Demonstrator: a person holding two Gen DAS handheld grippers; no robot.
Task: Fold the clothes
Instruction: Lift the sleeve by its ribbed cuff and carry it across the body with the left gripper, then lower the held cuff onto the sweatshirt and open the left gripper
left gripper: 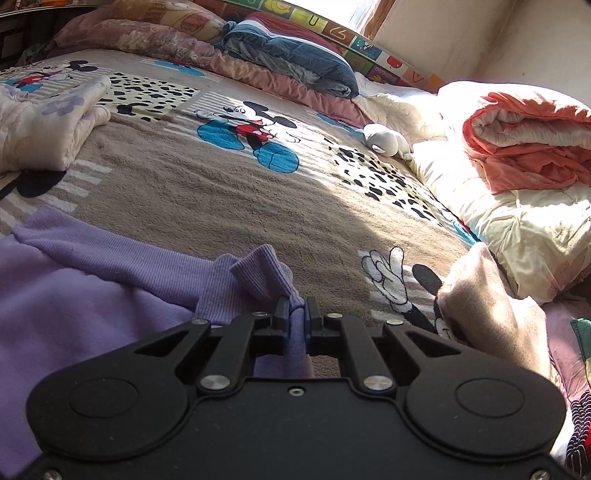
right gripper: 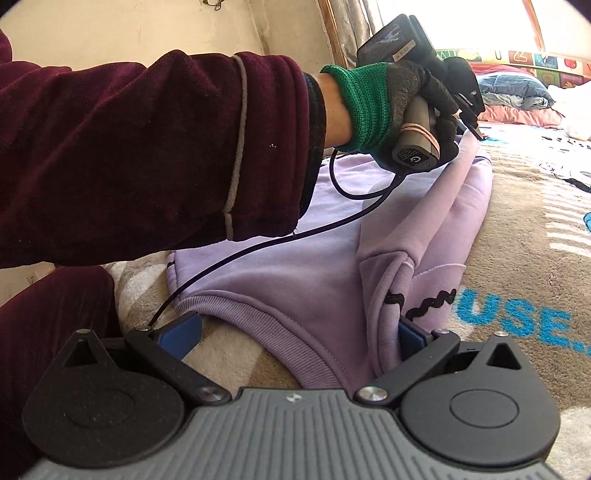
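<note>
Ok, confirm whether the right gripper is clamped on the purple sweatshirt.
No: the right gripper is wide open, its blue pads spread either side of the purple sweatshirt hem.

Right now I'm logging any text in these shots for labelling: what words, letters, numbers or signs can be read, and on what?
"USE..." in blue on the bed blanket.
"U" on a tile of the alphabet mat by the wall; other tiles show pictures or blurred letters.
"2" on one mat tile in the right wrist view.
Power symbol on the base of the left gripper's handle.
Label on the device's black top: too small to read.
</note>
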